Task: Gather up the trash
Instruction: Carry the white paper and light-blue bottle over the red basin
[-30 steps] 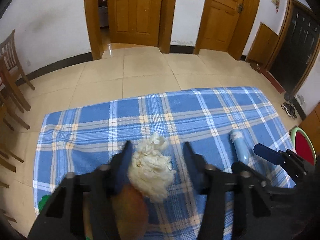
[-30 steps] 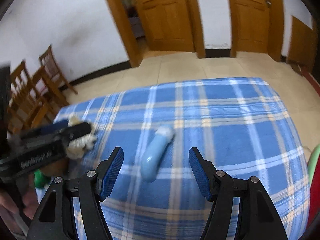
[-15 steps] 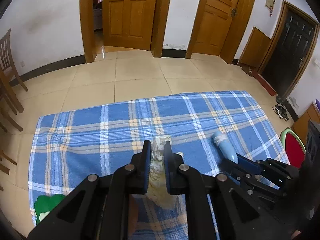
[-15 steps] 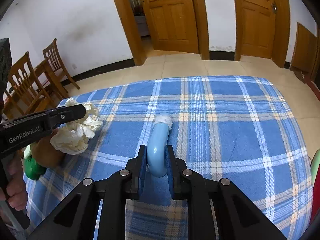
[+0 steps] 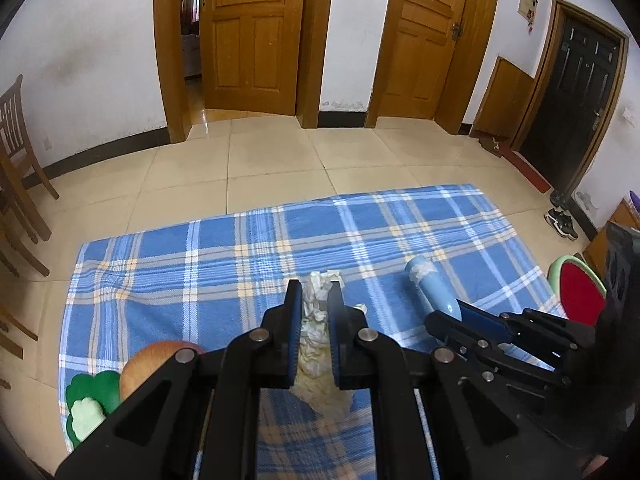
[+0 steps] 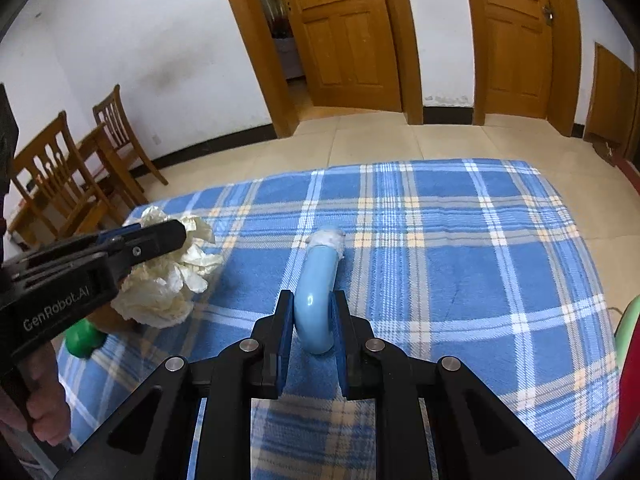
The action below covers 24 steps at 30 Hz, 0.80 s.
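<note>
Left wrist view: our left gripper (image 5: 314,300) is clamped on the crumpled paper wad (image 5: 316,364), which hangs between the blue pads above the blue plaid blanket (image 5: 180,276). A brown object (image 5: 148,364) and a green toy (image 5: 90,404) lie at lower left. At right we see the right gripper (image 5: 452,320) pinching the light-blue tube (image 5: 430,288).

Right wrist view: our right gripper (image 6: 310,312) is closed on the near end of the light-blue tube (image 6: 318,280); its far, taped end points away over the blanket (image 6: 460,240). At left, the left gripper (image 6: 168,236) holds the paper wad (image 6: 168,280).
</note>
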{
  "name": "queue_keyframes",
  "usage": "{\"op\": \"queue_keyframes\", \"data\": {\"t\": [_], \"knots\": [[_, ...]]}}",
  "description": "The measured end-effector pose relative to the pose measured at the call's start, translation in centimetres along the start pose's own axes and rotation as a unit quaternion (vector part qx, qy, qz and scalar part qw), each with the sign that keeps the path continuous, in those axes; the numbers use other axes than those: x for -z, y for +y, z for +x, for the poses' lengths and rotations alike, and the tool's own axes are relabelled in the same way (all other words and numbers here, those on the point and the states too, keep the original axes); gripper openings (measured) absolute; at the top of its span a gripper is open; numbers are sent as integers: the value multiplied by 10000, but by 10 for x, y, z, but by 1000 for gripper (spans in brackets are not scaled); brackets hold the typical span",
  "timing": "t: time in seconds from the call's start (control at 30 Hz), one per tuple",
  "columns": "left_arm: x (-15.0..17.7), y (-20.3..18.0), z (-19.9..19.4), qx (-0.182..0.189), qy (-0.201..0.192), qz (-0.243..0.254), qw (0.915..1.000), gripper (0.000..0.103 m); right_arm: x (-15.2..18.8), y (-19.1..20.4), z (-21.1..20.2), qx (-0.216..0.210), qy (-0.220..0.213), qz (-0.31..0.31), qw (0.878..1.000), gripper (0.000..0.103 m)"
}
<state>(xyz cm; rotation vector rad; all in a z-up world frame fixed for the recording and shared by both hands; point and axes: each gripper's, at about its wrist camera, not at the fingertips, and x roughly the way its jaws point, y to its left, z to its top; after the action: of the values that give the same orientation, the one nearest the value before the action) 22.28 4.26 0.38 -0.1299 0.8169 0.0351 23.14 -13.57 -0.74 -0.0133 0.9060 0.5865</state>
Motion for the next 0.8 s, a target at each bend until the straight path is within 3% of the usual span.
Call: {"op": "queue_keyframes", "data": {"t": [0.37, 0.57, 0.8], "knots": [[0, -49, -32, 29, -372, 471, 9982, 11, 12, -10, -45, -80, -221, -147, 9996, 18], [4, -92, -41, 346, -579, 506, 9964, 10, 26, -41, -75, -89, -464, 162, 9988, 18], [12, -149, -37, 549, -449, 840, 9939, 10, 42, -89, -116, 162, -658, 447, 9967, 18]]}}
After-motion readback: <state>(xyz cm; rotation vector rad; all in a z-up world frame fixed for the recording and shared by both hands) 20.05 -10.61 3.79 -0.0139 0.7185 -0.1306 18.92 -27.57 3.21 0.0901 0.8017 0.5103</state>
